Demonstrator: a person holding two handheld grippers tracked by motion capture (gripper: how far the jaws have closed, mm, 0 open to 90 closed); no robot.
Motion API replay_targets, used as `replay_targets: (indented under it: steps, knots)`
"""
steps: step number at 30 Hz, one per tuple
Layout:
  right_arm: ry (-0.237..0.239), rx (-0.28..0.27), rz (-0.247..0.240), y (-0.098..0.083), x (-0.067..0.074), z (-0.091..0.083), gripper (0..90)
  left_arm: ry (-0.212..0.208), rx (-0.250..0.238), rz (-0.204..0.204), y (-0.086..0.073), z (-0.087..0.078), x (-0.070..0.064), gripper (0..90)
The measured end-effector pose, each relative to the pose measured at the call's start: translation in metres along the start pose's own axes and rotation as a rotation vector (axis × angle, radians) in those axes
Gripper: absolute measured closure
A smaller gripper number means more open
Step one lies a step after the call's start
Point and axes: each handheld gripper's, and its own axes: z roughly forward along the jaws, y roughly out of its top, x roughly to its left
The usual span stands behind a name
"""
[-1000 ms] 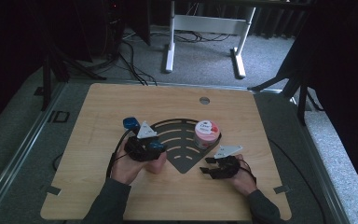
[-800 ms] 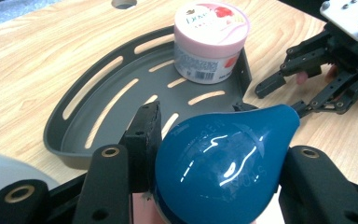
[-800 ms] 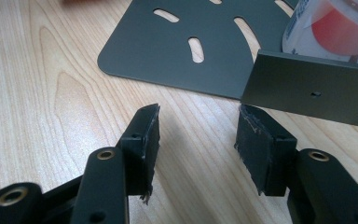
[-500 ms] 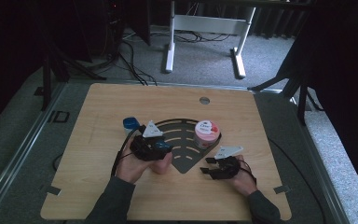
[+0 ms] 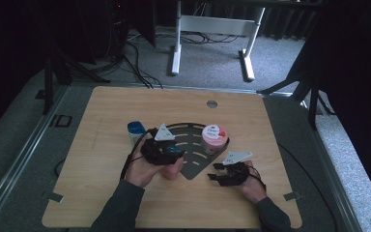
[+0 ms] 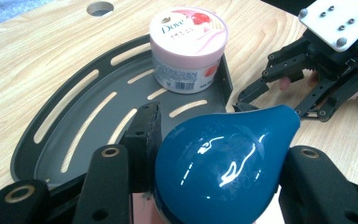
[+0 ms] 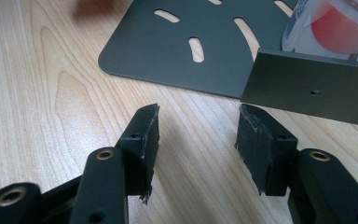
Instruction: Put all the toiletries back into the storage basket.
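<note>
Ahead, pink jar (image 6: pixel 188 49) on slotted tray (image 6: pixel 65 140), beyond tool-held blue bottle (image 6: pixel 223 163).

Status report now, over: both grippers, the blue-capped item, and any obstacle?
Left gripper shut on blue-capped bottle, above dark slotted tray. Right gripper open, empty, over bare wood beside tray corner. Pink Dove jar stands in tray; near slots free.

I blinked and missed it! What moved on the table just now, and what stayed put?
The left gripper, holding the blue bottle, slid a little toward the dark tray. The pink jar, the small blue thing and the open right gripper stayed put.
</note>
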Motion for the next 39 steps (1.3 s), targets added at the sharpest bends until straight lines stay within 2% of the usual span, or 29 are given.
replay_targets:
  steps: [12,21,31,39]
  knots:
    - [0.002,-0.001,-0.002,0.000,0.000,0.000,48.4,-0.028,0.030,0.022,0.012,0.009,-0.001,53.3]
    - [0.004,-0.001,-0.003,0.000,0.000,0.000,48.3,-0.051,0.043,0.057,0.023,0.018,-0.008,53.3]
    - [0.006,-0.002,-0.007,-0.001,-0.001,-0.001,48.4,-0.059,0.065,0.080,0.033,0.029,-0.010,53.3]
    - [0.006,-0.001,-0.008,-0.001,-0.001,-0.001,48.4,-0.058,0.078,0.082,0.039,0.034,-0.008,53.3]
